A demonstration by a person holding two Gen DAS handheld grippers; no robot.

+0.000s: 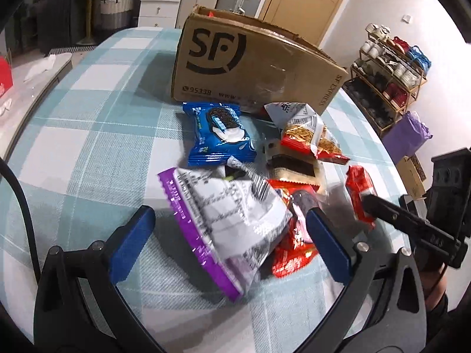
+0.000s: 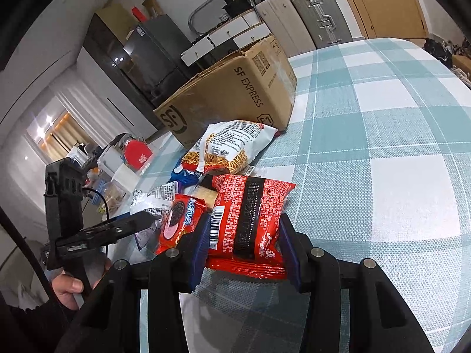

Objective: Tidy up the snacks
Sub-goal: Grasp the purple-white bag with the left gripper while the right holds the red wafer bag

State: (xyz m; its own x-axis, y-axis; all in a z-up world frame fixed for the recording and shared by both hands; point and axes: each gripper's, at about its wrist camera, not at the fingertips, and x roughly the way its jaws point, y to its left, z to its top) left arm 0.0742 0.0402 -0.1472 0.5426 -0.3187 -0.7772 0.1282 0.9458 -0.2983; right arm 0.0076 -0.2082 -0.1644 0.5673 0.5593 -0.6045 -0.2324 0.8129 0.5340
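A pile of snack packs lies on the checked tablecloth in front of the SF cardboard box (image 1: 253,61), also in the right wrist view (image 2: 232,94). My left gripper (image 1: 232,235) is open around a purple-edged silver pack (image 1: 223,223); whether its pads touch it I cannot tell. Under that pack lies a red cookie pack (image 1: 294,253). A blue cookie pack (image 1: 219,133) and a noodle-snack bag (image 1: 309,135) lie nearer the box. My right gripper (image 2: 245,244) is shut on a red pack (image 2: 250,214), which also shows in the left wrist view (image 1: 360,194).
A flat clear-wrapped pack (image 1: 294,167) lies in the middle of the pile. A shoe rack (image 1: 391,70) and a purple bag (image 1: 409,135) stand beyond the table's right edge. Suitcases (image 2: 312,14) and drawers stand behind the box.
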